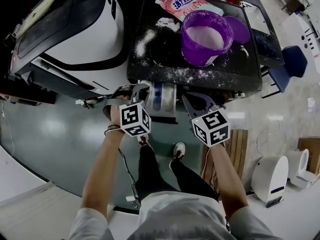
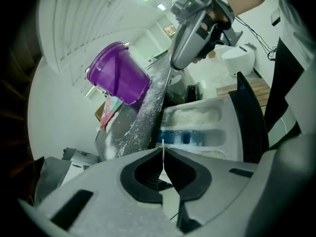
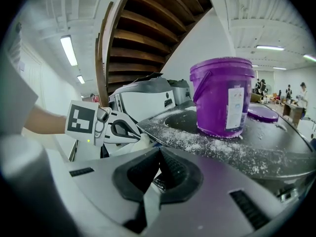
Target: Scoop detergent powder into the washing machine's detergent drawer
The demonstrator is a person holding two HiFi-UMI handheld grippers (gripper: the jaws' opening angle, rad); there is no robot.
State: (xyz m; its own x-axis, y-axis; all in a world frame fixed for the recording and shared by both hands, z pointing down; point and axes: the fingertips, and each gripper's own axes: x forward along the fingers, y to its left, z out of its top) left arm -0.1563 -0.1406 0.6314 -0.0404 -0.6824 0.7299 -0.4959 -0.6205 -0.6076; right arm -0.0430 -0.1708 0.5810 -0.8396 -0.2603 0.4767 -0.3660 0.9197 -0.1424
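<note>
The washing machine's detergent drawer (image 1: 162,101) is pulled out at the front edge of the dark machine top (image 1: 165,59), and white powder lies in its compartments (image 2: 197,120). A purple bucket (image 1: 204,36) of powder stands on the top, its lid (image 1: 239,29) beside it. My left gripper (image 1: 143,87) hangs at the drawer's left and my right gripper (image 1: 187,97) at its right. Both are shut with nothing in them. In the left gripper view the jaws (image 2: 163,149) meet just before the drawer. The right gripper's jaws (image 3: 159,152) point at the bucket (image 3: 224,98).
Spilled powder dusts the machine top around the bucket. A pink detergent bag (image 1: 185,4) lies behind it. A second white machine (image 1: 75,34) stands to the left. A blue chair (image 1: 292,61), a wooden pallet (image 1: 237,144) and white appliances (image 1: 270,176) are on the right.
</note>
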